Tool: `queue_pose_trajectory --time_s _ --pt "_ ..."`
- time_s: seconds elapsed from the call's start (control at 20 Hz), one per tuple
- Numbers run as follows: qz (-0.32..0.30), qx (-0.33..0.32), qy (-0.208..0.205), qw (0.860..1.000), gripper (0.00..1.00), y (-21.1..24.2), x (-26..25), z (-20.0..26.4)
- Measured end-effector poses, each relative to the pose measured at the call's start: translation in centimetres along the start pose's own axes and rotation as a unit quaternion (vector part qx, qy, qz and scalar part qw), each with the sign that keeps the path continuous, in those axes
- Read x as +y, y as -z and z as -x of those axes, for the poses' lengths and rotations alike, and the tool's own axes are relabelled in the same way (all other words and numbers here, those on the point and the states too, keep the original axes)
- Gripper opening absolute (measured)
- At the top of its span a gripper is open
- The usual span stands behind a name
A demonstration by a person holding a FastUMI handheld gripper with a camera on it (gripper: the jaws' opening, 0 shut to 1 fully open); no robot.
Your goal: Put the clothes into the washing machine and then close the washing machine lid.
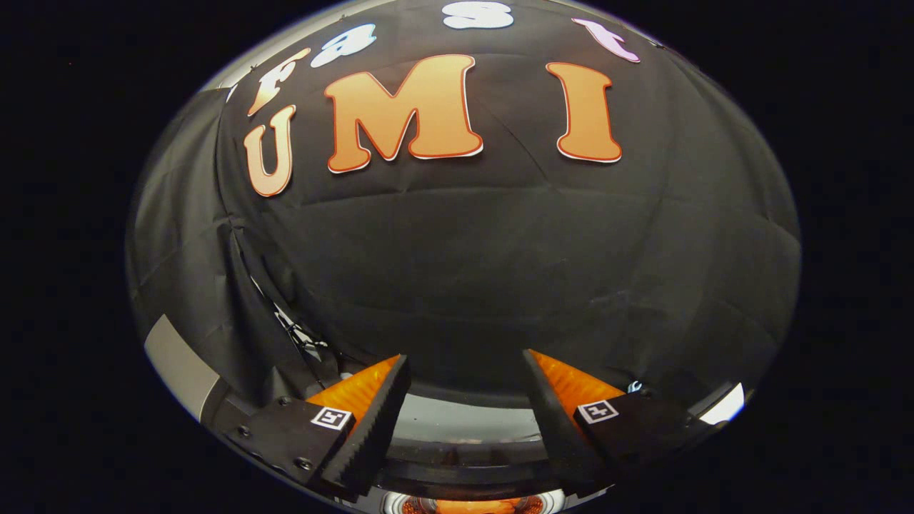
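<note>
Tongs (468, 385) stand spread apart with nothing between the 2 fingers, pointed level at the booth wall rather than down at any work. Just under and between the fingers lies a curved grey rim (464, 428) with a dark band below it, and lower again a rounded orange-lit part (468, 505); I judge this to be the washing machine's top, though too little shows to be sure. No clothes can be made out. To do the step well, tip the tongs downward first, find the garment or the lid, and only then commit. Beyond the fingers hangs the black cloth wall (500, 257).
</note>
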State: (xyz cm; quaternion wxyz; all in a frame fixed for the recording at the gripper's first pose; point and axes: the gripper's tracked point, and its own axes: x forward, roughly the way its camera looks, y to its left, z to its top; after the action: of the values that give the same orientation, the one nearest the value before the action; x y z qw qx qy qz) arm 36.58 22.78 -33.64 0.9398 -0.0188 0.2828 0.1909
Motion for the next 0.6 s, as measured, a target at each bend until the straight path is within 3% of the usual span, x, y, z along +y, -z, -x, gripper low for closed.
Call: queue_pose_trajectory --time_s 0.35,0.6 --pt "0.006 -0.018 0.004 1.0 1.0 0.4 0.0 1.7" --pt "0.013 -0.022 0.001 1.0 0.99 2.2 0.7 5.3"
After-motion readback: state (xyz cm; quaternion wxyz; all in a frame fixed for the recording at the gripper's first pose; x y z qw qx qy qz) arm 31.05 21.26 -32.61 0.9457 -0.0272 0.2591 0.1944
